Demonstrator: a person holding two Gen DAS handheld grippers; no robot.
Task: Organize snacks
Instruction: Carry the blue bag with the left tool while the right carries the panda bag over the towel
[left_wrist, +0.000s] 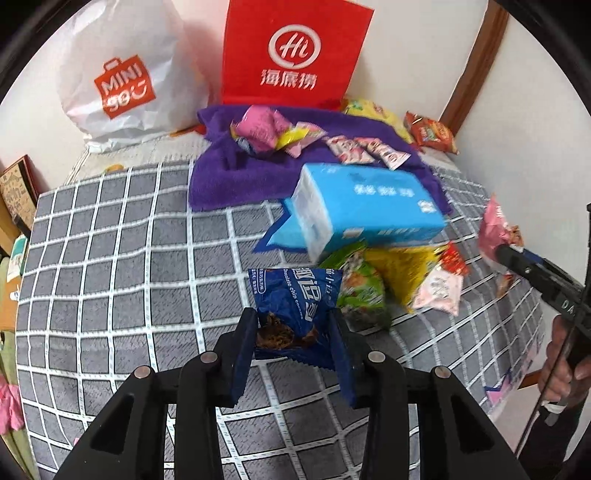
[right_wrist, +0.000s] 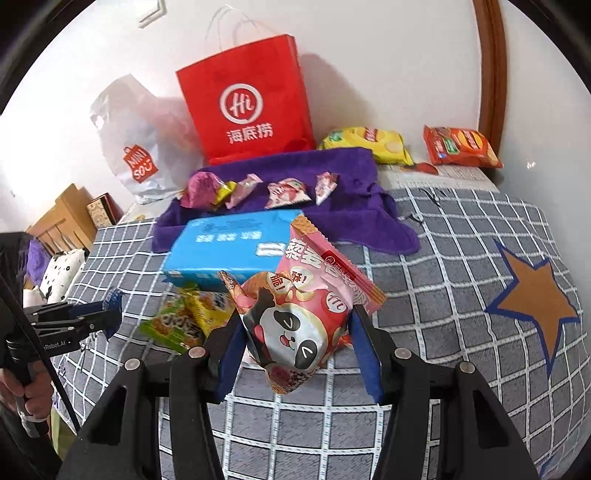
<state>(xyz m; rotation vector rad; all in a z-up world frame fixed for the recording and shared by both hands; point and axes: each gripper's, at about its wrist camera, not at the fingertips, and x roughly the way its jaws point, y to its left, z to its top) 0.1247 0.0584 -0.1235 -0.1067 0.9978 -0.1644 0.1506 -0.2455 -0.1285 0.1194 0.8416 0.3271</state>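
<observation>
My left gripper (left_wrist: 293, 325) is shut on a dark blue chocolate chip cookie packet (left_wrist: 291, 302), held above the grey checked bed cover. My right gripper (right_wrist: 295, 325) is shut on a pink panda snack packet (right_wrist: 299, 317); it also shows at the right edge of the left wrist view (left_wrist: 498, 236). A light blue tissue pack (left_wrist: 365, 206) lies over a pile of green (left_wrist: 360, 288), yellow and pink packets. A purple towel (left_wrist: 221, 177) further back holds several small pink and yellow snack packets (left_wrist: 258, 129).
A red paper bag (left_wrist: 291, 51) and a white MINISO bag (left_wrist: 122, 74) stand against the wall. A yellow chip bag (right_wrist: 369, 144) and an orange chip bag (right_wrist: 461, 146) lie at the back right. A brown star (right_wrist: 535, 299) marks the cover. Wooden furniture (right_wrist: 62, 218) stands left.
</observation>
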